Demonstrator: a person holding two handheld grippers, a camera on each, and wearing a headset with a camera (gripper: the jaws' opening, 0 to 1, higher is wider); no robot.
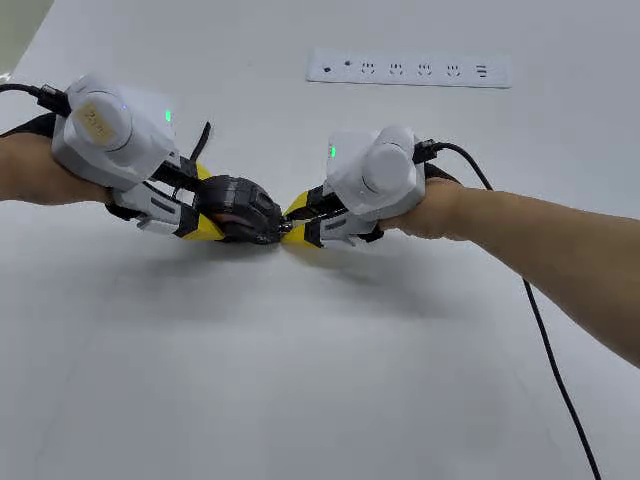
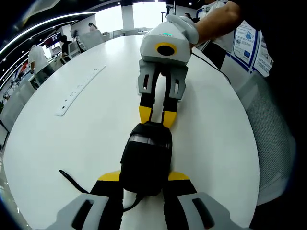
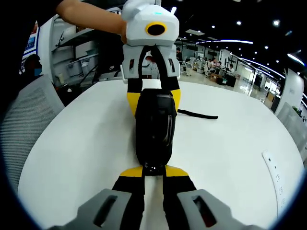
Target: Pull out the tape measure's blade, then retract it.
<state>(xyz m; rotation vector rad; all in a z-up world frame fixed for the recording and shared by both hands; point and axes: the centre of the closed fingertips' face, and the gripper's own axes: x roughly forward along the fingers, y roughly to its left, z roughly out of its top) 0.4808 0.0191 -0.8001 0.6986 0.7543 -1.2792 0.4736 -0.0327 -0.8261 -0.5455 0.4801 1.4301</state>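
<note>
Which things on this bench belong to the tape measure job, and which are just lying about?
In the job: tape measure, left claw gripping its case, right claw at its blade end.
Lying about: power strip, black cable.

- Tape measure [image 1: 238,205]: black case, plastic by the look of it, with a faint gloss.
- Left gripper [image 1: 203,200] and right gripper [image 1: 296,222]: smooth white plastic shells, matt yellow jaw tips.
- Table [image 1: 300,380]: white, smooth, matt.
- Power strip [image 1: 408,69]: smooth white plastic.
</note>
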